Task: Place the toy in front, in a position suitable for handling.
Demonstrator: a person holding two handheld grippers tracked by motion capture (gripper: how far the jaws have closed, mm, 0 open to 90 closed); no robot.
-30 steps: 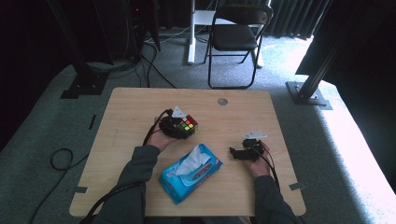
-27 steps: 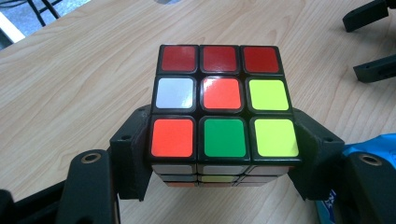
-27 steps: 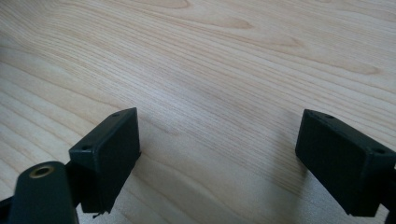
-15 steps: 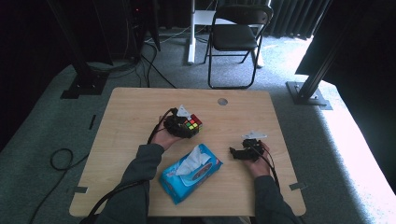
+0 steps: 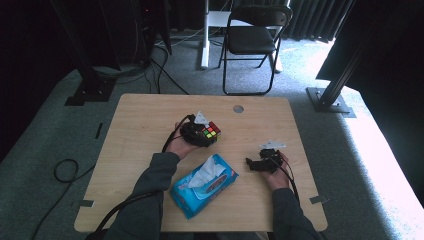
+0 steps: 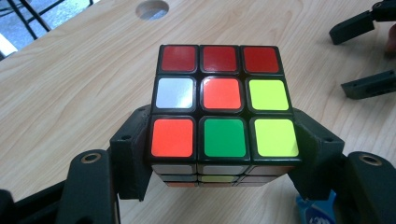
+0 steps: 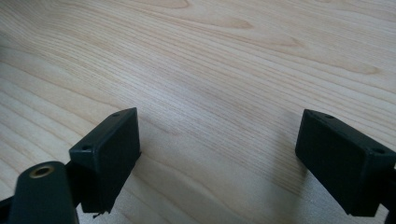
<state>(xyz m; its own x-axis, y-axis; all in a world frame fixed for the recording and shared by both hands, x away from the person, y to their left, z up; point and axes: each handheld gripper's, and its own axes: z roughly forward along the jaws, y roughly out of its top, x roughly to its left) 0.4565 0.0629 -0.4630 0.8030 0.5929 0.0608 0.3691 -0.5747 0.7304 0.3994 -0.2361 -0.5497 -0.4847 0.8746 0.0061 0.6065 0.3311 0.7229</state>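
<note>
My left tongs point(image 6: 224, 154) cover the cube point(image 6: 223, 107) on both flanks, and its lower layers sit in shadow. The blue wipes pack point(image 6: 314, 211) is cut off at the picture's bottom edge. In the high view, the cube's stickers are too small to read.

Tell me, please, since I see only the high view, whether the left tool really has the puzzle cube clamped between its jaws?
Observer: Yes. In the left gripper view both jaws of the left tool press on the sides of the puzzle cube.
Operator: Thank you. Which colours are on the face turned to that camera?
Observer: Three red squares along the far row, then white, orange and yellow, then orange, green and yellow nearest the jaws.
Operator: And is the right tool carrying anything?
Observer: No. In the right gripper view the right tool has its jaws wide apart with bare table between them.
</note>
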